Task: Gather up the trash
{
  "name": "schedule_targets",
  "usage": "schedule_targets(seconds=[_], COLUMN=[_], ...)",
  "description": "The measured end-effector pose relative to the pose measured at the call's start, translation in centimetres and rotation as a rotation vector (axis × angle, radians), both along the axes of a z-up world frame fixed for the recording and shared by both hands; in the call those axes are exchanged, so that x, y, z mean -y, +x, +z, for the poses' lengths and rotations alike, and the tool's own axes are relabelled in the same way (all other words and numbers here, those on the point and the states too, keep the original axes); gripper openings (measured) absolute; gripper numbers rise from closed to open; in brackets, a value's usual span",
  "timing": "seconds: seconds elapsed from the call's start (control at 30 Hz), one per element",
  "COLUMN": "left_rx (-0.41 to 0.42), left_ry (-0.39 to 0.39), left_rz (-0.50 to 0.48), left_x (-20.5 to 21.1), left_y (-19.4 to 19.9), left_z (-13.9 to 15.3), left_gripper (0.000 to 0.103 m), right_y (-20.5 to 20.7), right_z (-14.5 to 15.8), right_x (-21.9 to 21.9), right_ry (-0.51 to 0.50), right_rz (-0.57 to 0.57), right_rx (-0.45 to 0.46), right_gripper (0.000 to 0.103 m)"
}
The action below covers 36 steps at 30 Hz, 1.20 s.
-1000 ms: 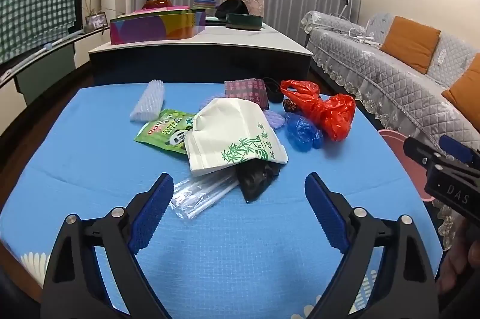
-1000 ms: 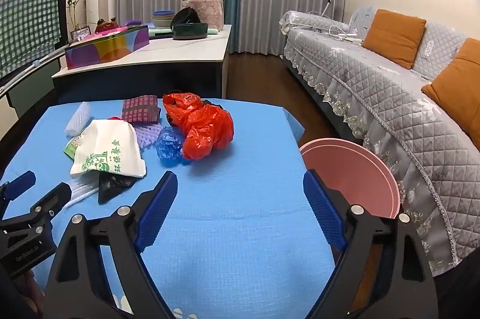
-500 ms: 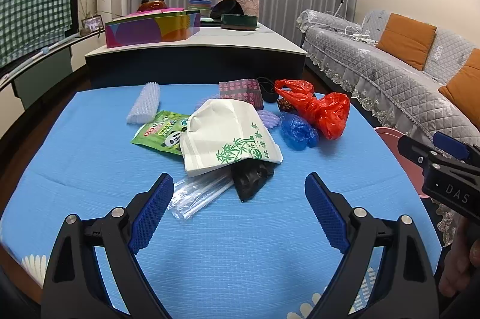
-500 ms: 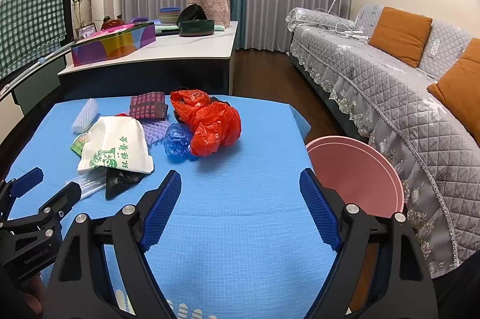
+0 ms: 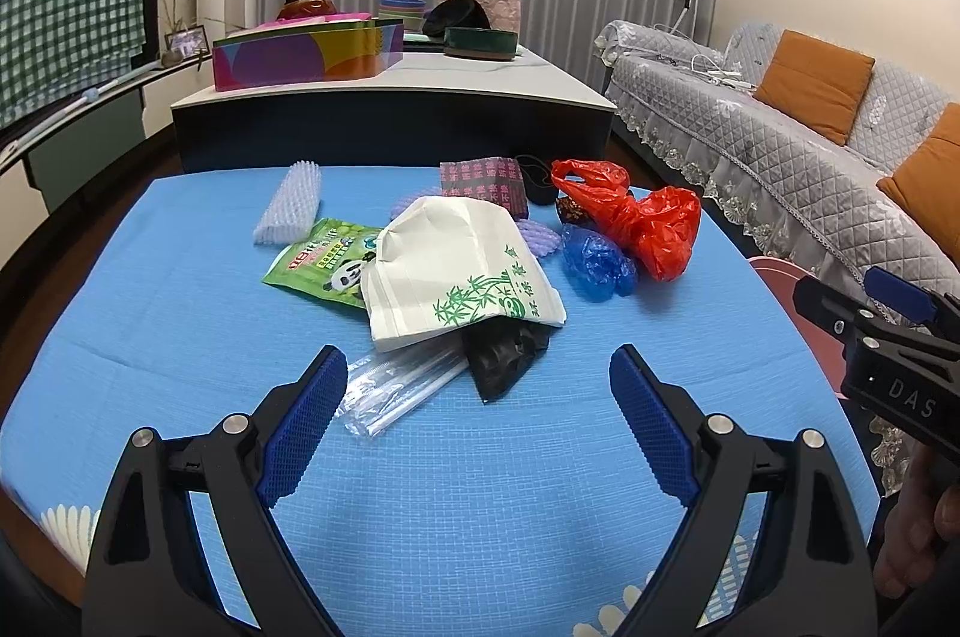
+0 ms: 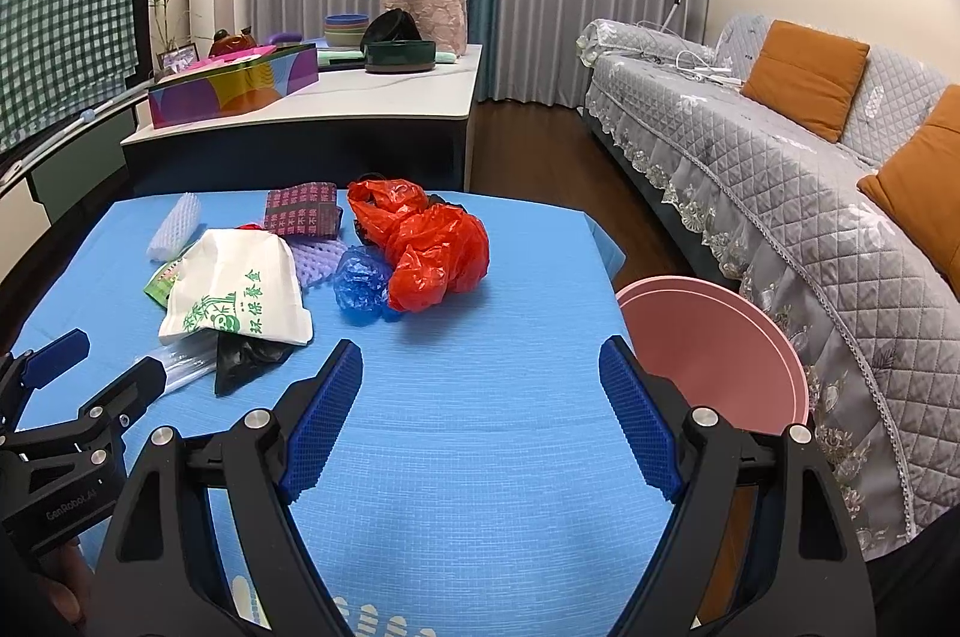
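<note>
A pile of trash lies on the blue table [image 5: 180, 313]: a white paper bag [image 5: 456, 271] with green print, a black bag [image 5: 504, 355], a clear plastic wrapper [image 5: 396, 391], a green panda packet [image 5: 324, 265], a blue plastic bag [image 5: 594, 265], a red plastic bag [image 5: 642, 217] and white foam netting [image 5: 288, 211]. A pink bin [image 6: 714, 349] stands beside the table's right edge. My left gripper [image 5: 480, 409] is open and empty, just short of the wrapper and black bag. My right gripper [image 6: 480, 391] is open and empty over bare table, short of the red bag [image 6: 432, 247].
A grey quilted sofa [image 6: 780, 193] with orange cushions runs along the right. A white-topped counter [image 6: 360, 97] with a colourful box and bowls stands behind the table. A dark patterned packet [image 5: 480, 175] and purple foam netting [image 5: 540, 241] lie at the back of the pile.
Both grippers have drawn back a little and risen slightly, so the pile looks a bit farther away. Both stay open. The trash has not moved.
</note>
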State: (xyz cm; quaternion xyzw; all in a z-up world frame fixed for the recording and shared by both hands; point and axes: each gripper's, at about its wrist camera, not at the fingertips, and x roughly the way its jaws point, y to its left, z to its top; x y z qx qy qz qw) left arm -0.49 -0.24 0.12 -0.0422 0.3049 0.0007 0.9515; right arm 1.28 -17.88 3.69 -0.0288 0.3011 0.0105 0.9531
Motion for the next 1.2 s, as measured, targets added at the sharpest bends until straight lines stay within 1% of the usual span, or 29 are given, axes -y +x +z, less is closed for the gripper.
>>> schedule_targets(seconds=[0.83, 1.0, 1.2], left_rx=[0.000, 0.002, -0.006], left_ry=[-0.002, -0.012, -0.033], left_rz=[0.000, 0.011, 0.039], left_x=[0.0, -0.1, -0.9], left_y=[0.0, 0.1, 0.9], left_z=[0.0, 0.2, 0.0], left_gripper=[0.086, 0.086, 0.086], right_y=[0.0, 0.1, 1.0], right_z=[0.0, 0.2, 0.4], right_x=[-0.1, -0.4, -0.5], right_ry=[0.000, 0.018, 0.059], right_rz=[-0.001, 0.005, 0.022], right_rx=[0.001, 0.002, 0.007], right_gripper=[0.080, 0.080, 0.076])
